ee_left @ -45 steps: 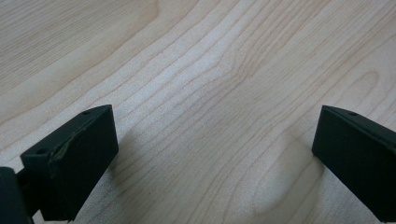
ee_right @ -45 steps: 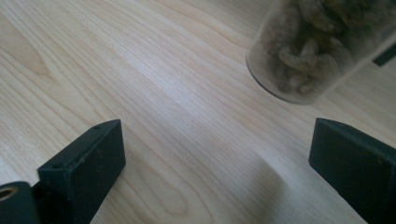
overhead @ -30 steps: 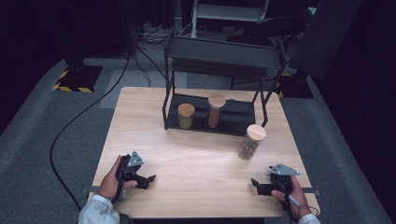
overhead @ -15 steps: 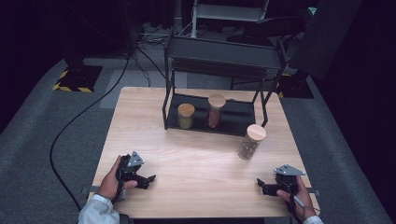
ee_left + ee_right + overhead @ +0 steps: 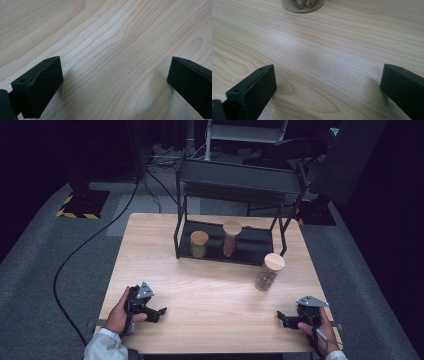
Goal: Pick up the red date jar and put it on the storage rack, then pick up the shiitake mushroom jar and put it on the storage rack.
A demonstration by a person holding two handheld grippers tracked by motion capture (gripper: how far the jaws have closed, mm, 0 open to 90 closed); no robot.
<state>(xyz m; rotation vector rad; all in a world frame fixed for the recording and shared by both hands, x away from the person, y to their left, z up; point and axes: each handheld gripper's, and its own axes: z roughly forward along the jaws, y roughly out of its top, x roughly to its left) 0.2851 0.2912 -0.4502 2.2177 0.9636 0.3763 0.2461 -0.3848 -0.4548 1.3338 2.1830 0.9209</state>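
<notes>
We find the right tool near the surface's front right corner, jaws just opened wide, nothing between them. The left tool, near the front left corner, is likewise spread and empty. The cork-lidded glass jar stands toward the right edge, before the black rack.

The left gripper and right gripper sit low near the person, jaws spread wide, nothing between them; the right's jaws have just been opening.
</notes>
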